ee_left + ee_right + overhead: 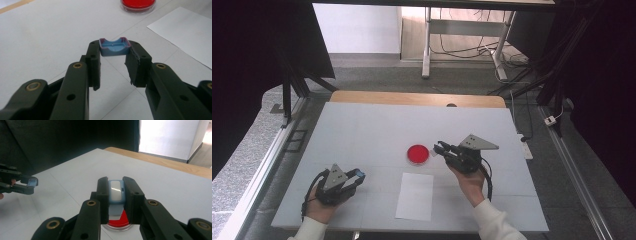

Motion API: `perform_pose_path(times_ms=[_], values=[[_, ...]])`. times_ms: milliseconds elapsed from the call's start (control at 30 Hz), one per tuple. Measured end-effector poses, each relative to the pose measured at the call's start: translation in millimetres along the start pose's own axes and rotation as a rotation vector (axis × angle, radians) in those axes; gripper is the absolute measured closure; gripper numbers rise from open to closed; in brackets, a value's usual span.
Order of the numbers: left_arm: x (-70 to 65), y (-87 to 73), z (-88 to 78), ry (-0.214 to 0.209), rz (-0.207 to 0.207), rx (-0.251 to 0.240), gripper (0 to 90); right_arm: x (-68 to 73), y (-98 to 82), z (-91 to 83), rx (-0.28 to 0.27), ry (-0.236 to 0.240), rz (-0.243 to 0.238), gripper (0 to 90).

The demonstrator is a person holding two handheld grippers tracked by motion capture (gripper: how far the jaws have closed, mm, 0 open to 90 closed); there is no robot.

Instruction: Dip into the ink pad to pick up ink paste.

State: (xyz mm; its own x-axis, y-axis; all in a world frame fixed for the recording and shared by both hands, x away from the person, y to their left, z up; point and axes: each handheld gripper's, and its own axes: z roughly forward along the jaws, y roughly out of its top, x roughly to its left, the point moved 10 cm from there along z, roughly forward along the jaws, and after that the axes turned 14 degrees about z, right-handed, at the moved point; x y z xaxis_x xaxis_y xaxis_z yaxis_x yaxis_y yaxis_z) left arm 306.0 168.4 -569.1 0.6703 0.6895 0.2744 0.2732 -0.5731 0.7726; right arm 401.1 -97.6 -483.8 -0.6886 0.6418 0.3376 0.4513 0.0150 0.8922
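Left gripper (115, 58) clamped on a blue cap (114, 46); right gripper (116, 191) clamped on a blue stamp (116, 192) above a red dish (417, 154).

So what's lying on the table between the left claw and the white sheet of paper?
Nothing: in the high view, bare table separates the left claw from the paper.

sleeves: white, ribbed cuffs on both arms | left gripper (355, 176): black body, grey three-cornered plate on top, black cable looping off the back | right gripper (439, 148): same deal, grey plate, black cable | jaws up close: matte black, brass-ringed pivot pins, small screw holes, kinda chunky links
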Motion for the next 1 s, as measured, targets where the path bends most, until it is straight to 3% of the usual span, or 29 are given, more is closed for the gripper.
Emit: perform_pose_path(times_ms=[600, 1000], values=[[-0.2, -0.8, 0.7, 0.000, -0.001, 0.005, 65.2, -7.8, -1.4, 30.1, 0.057, 0.000, -0.008, 75.4], [-1.1, -0.2, 2.0, -0.005, 0.005, 0.007, 65.2, -21.9, -8.6, 49.0, 0.100, -0.031, -0.018, 75.3]])
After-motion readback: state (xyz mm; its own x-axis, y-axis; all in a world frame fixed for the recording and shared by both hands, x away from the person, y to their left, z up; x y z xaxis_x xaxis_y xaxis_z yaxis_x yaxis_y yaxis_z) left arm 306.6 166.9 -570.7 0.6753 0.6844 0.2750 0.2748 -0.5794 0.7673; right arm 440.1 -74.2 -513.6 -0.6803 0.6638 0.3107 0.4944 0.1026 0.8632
